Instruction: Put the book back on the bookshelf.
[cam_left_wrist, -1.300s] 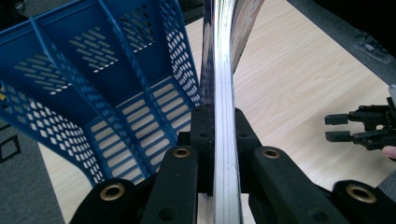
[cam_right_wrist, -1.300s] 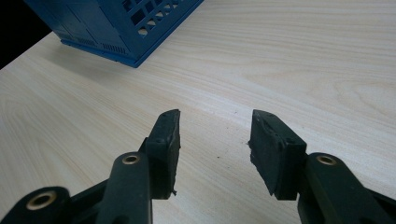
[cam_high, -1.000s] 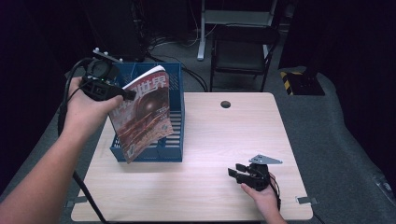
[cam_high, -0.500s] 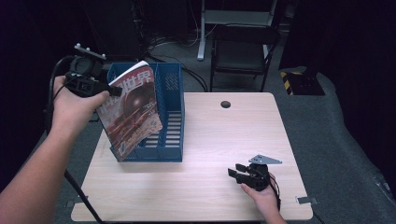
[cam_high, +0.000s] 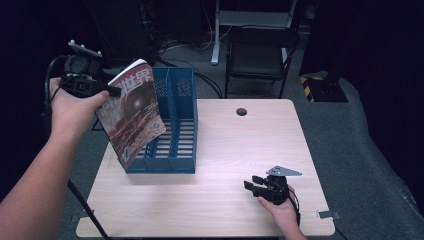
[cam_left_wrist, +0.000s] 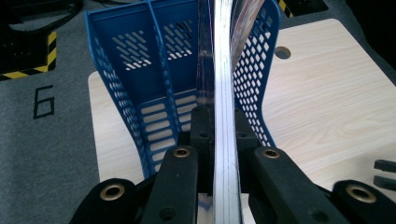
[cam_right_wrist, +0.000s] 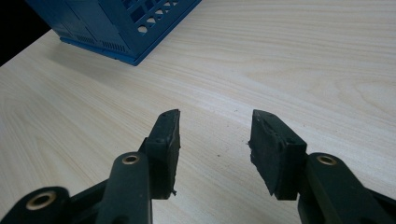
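A magazine (cam_high: 132, 112) with a reddish-brown cover hangs tilted in the air at the left side of the blue file rack (cam_high: 175, 127). My left gripper (cam_high: 102, 91) is shut on its upper left edge. In the left gripper view the magazine's page edges (cam_left_wrist: 223, 116) run upward between the closed jaws, above the blue rack (cam_left_wrist: 140, 74) and its compartments. My right gripper (cam_high: 250, 184) rests low near the table's front right, open, with bare wood between its fingertips (cam_right_wrist: 215, 130).
The light wooden table (cam_high: 250, 145) has a round cable hole (cam_high: 241, 111) at the back middle. A dark chair (cam_high: 257, 47) stands behind the table. The rack's corner (cam_right_wrist: 116, 28) lies ahead of the right gripper. Grey floor surrounds the table.
My left gripper has carried the magazine leftward and slightly up, away from the rack's middle toward its left side. The right gripper has stayed put.
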